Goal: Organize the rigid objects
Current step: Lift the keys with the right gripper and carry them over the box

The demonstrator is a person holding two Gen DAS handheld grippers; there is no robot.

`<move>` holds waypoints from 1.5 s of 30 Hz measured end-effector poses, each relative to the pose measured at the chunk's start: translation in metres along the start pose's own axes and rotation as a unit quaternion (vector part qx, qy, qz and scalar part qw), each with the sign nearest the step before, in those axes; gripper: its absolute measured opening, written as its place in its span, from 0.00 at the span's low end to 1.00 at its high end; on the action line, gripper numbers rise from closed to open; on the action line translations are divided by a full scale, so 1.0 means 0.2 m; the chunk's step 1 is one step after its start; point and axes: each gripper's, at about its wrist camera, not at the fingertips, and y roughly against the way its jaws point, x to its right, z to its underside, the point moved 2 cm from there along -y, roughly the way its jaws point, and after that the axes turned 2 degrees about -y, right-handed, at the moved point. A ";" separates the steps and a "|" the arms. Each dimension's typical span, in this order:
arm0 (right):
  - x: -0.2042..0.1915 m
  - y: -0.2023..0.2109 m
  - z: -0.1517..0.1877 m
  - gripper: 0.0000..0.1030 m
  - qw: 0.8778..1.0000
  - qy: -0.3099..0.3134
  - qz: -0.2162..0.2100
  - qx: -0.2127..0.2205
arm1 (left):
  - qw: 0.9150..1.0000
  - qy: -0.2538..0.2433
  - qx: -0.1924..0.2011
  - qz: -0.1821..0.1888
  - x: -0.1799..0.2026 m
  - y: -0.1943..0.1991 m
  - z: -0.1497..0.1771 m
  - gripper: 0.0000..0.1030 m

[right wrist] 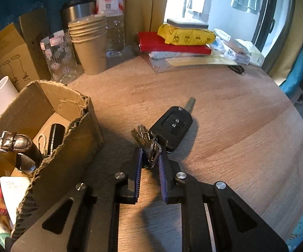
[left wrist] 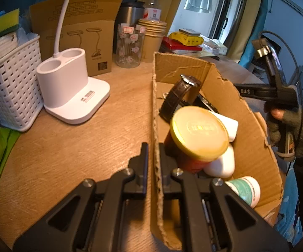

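A torn cardboard box [left wrist: 231, 96] stands on the wooden table and holds a brown-strapped watch [left wrist: 180, 96], a yellow-lidded jar [left wrist: 199, 132], white bottles and a green-labelled tube. My left gripper [left wrist: 153, 147] is shut on the box's left wall. In the right wrist view the same box [right wrist: 67, 138] is at the left. A black car key [right wrist: 172, 126] with a key ring [right wrist: 152, 149] lies on the table. My right gripper [right wrist: 150, 155] is shut on the key ring. A gloved hand [left wrist: 288, 126] holds the right gripper's handle beyond the box.
A white lamp base [left wrist: 71, 88], a white woven basket [left wrist: 12, 88] and a lamp carton stand at the left. Paper cups [right wrist: 90, 46], a glass jar [right wrist: 58, 56], a bottle and a steel mug line the back. A stack of books and packets [right wrist: 180, 40] lies far right.
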 end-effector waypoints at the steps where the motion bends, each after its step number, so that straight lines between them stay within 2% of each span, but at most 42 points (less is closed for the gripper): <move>1: 0.00 0.01 0.00 0.15 1.000 0.000 -0.002 0.005 | 1.000 0.000 0.000 0.000 0.00 0.00 0.00 0.08; 20: 0.00 0.29 -0.06 0.15 0.998 0.002 -0.001 0.065 | 1.000 -0.003 0.002 -0.004 0.01 0.01 0.00 0.08; 45: -0.03 0.51 -0.16 0.15 0.993 0.009 -0.002 0.116 | 1.000 -0.003 0.002 -0.004 0.01 0.01 0.00 0.08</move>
